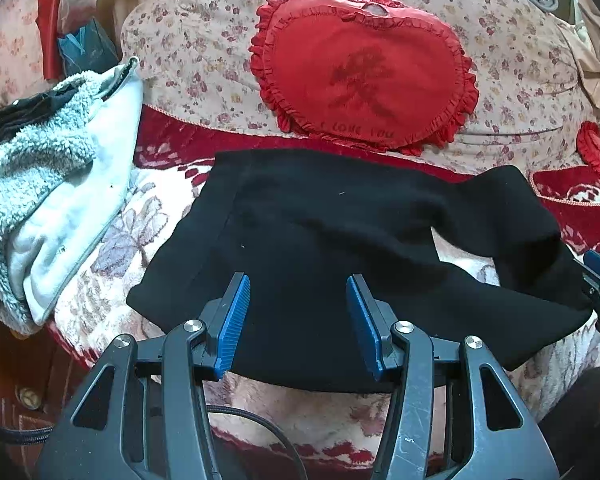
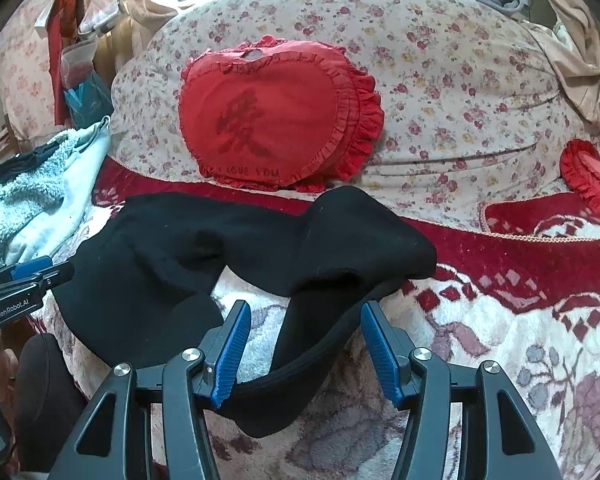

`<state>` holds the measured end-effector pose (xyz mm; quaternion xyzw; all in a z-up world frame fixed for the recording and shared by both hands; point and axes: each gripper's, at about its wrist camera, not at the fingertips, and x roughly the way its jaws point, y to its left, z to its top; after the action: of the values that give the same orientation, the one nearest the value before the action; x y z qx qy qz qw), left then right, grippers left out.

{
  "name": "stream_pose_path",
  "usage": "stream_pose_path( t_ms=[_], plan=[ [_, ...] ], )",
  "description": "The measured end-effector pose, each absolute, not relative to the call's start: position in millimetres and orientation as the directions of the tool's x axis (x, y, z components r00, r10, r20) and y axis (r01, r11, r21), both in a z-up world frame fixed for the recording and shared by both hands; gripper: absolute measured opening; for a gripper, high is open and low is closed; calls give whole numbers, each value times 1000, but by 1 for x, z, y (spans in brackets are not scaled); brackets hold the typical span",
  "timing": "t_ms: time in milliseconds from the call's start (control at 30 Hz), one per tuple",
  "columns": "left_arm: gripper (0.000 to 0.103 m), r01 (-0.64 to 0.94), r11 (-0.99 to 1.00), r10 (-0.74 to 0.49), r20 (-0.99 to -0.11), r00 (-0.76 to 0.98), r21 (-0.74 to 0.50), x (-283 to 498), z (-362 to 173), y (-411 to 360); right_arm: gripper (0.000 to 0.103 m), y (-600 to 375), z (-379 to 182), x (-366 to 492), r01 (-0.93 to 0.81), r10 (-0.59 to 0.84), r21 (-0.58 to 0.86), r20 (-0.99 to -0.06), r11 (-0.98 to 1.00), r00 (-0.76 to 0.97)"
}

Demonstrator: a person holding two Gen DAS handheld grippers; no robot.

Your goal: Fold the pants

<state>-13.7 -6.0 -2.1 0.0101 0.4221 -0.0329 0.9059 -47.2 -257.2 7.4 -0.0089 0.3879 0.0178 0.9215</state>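
Black pants (image 1: 320, 248) lie spread across a red and white patterned blanket (image 1: 112, 240) on a sofa seat. My left gripper (image 1: 298, 284) hovers open over the near edge of the pants, its blue pads apart with only flat cloth below them. In the right wrist view the pants (image 2: 172, 256) are bunched, with one leg end (image 2: 300, 344) draping toward the front. My right gripper (image 2: 304, 310) stands open with that leg end running between its jaws, and the pads do not press it. The left gripper's side (image 2: 24, 276) shows at the left edge.
A red heart-shaped cushion (image 1: 364, 68) leans on the floral backrest (image 1: 520, 80). A pale fleece garment (image 1: 48, 184) is piled at the left of the seat. A second red cushion (image 2: 592, 176) sits at the right. A black cable (image 1: 252, 420) hangs under the left gripper.
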Motion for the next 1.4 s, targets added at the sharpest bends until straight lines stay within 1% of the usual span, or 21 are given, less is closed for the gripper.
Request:
stream_pose_path(
  t_ms=[167, 533, 1400],
  plan=[
    [50, 62, 997, -67, -779, 623, -37, -12, -6, -2, 55, -257, 5, -46, -41, 28, -1, -720, 999, 694],
    [50, 50, 999, -45, -784, 619, -17, -11, -9, -1, 55, -255, 3, -44, -41, 29, 2, -726, 999, 687],
    [50, 1, 999, -27, -802, 596, -33, -5, -16, 21, 55, -247, -1, -40, -57, 31, -11, -737, 998, 675]
  ],
)
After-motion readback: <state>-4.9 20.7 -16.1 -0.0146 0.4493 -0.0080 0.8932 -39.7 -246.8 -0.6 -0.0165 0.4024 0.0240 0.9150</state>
